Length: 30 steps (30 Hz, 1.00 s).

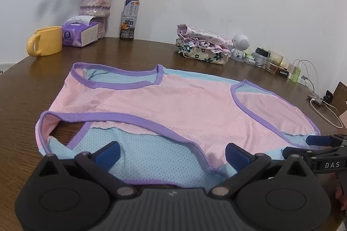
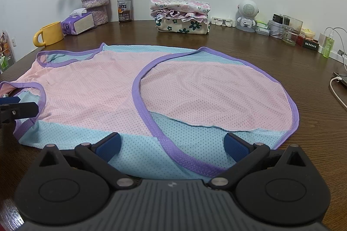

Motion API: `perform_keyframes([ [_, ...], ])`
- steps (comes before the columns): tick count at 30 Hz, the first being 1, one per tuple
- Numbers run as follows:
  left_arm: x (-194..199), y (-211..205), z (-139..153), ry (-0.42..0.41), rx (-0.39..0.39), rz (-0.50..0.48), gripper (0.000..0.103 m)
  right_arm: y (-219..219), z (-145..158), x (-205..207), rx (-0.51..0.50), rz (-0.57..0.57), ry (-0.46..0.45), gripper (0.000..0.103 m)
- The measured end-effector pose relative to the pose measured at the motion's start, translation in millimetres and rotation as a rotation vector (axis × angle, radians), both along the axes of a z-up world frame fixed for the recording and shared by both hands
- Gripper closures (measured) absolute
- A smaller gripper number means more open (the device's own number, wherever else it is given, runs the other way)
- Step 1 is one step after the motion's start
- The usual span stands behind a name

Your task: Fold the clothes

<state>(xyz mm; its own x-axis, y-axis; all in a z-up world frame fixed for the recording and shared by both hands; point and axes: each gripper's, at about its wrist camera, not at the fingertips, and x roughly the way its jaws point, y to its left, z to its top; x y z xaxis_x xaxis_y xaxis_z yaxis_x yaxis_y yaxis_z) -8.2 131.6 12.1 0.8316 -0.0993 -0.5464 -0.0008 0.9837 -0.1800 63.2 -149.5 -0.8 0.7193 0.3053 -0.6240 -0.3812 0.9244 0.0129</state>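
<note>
A sleeveless mesh top (image 1: 173, 105) in pink and light blue with purple trim lies spread flat on the brown wooden table (image 1: 26, 96). My left gripper (image 1: 172, 155) hovers open over its near blue hem, with nothing between the blue pads (image 1: 108, 154). In the right wrist view the same top (image 2: 97, 90) fills the middle, and my right gripper (image 2: 172, 147) is open above its near blue edge, by a purple armhole band. Each gripper shows at the edge of the other's view: the right gripper (image 1: 308, 146) and the left gripper (image 2: 13, 105).
Along the back wall stand a yellow mug (image 1: 46, 41), a tissue pack (image 1: 79, 33), a vase of flowers (image 1: 96, 0) and a tea bottle (image 1: 129, 16). A folded floral clothes stack (image 2: 182, 16), a white robot figure (image 2: 247, 14), a glass (image 2: 291, 30) and cables (image 2: 338, 92) sit to the right.
</note>
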Motion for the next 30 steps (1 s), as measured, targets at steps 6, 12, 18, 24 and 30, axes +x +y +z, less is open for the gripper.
perform_keyframes([
  [6,-1.4,2.7,-0.4,-0.006,-0.016,-0.001,0.000,0.0,0.1,0.1,0.001,-0.001,0.000,0.001],
  [12,-1.6,1.8,-0.1,-0.006,-0.013,-0.001,0.000,0.5,0.3,0.3,0.001,-0.003,0.000,0.001],
  [18,-2.0,0.5,-0.3,-0.005,-0.008,0.000,0.000,0.4,0.3,0.3,0.002,-0.012,0.000,0.001],
  [24,-1.7,1.2,-0.6,-0.005,-0.010,0.000,0.000,0.4,0.5,0.5,0.002,-0.013,0.001,0.001],
  [30,-1.3,1.5,-0.4,-0.005,-0.009,0.000,0.000,-0.2,0.5,1.1,0.001,-0.012,0.001,0.001],
])
